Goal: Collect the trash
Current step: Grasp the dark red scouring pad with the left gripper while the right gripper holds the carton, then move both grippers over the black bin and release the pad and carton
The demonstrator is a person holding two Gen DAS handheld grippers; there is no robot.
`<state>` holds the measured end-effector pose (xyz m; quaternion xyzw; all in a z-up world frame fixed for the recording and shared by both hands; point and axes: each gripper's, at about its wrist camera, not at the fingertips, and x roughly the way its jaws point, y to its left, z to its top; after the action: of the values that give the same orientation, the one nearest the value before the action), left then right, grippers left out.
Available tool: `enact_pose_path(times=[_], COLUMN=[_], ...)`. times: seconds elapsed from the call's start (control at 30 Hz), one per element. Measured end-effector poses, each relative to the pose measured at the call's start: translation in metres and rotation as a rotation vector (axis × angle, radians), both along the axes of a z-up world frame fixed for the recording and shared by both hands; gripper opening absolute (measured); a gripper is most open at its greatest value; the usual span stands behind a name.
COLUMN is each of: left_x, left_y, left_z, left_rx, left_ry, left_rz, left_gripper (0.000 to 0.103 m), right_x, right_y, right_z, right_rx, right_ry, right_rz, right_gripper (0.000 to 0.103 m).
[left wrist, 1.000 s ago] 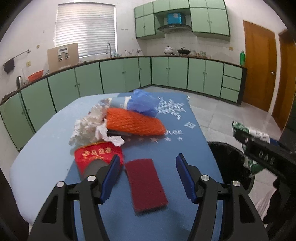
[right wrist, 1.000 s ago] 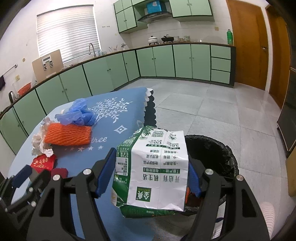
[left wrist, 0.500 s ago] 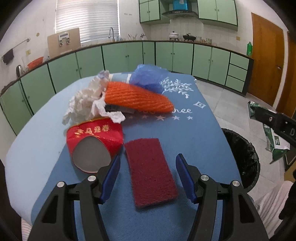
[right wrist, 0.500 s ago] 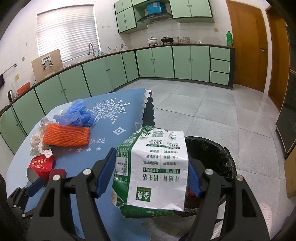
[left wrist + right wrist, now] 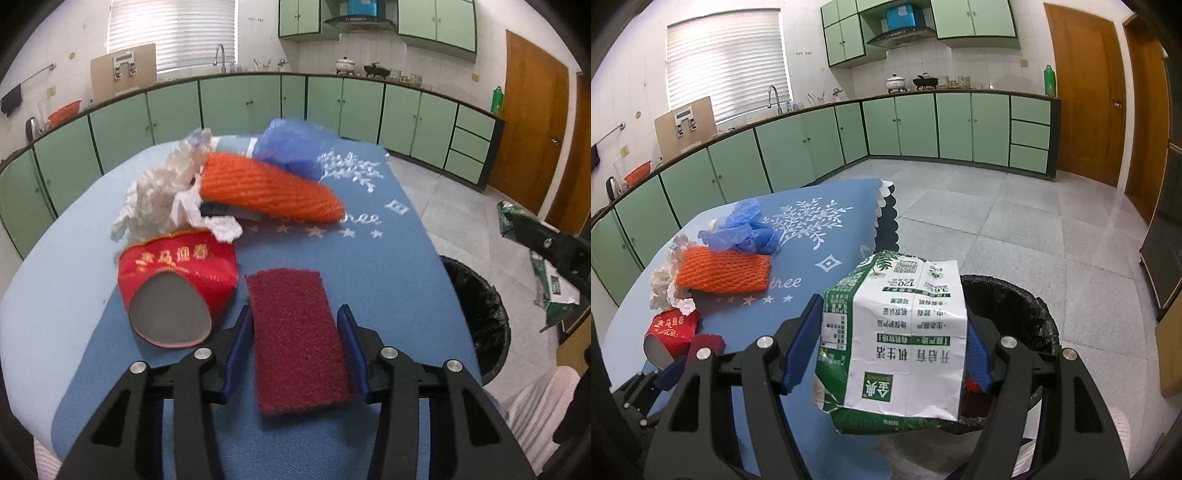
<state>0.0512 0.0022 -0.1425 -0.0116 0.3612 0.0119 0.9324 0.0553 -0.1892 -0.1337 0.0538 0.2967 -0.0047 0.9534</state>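
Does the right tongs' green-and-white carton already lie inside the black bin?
No: the right tongs hold the carton in the air before the bin.

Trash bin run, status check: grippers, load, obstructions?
Right gripper shut on milk carton, beside bin. Left gripper open, straddling scouring pad. Nothing blocking.

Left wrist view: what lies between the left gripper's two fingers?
The dark red scouring pad lies flat on the blue tablecloth between the open left gripper's fingers, neither pad clearly touching it.
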Motion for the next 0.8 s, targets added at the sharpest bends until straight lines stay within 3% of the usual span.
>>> enact_pose_path(times=[0.3, 0.8], left_x=[-0.011, 0.028], left_y=[-0.019, -0.046], left_z=[0.041, 0.071], left_rx=[0.021, -0.018], left_ry=[-0.154, -0.184], left_rz=[-0.094, -0.15], left_gripper=[0.045, 0.046], right_x=[-0.004, 0.006], right_y=[-0.012, -0.042], right_z=[0.011, 0.028], right_rx=[0.008, 0.001], right_ry=[-0.025, -0.053], right_rz=[-0.02, -0.074], right_gripper=[0.067, 0.067])
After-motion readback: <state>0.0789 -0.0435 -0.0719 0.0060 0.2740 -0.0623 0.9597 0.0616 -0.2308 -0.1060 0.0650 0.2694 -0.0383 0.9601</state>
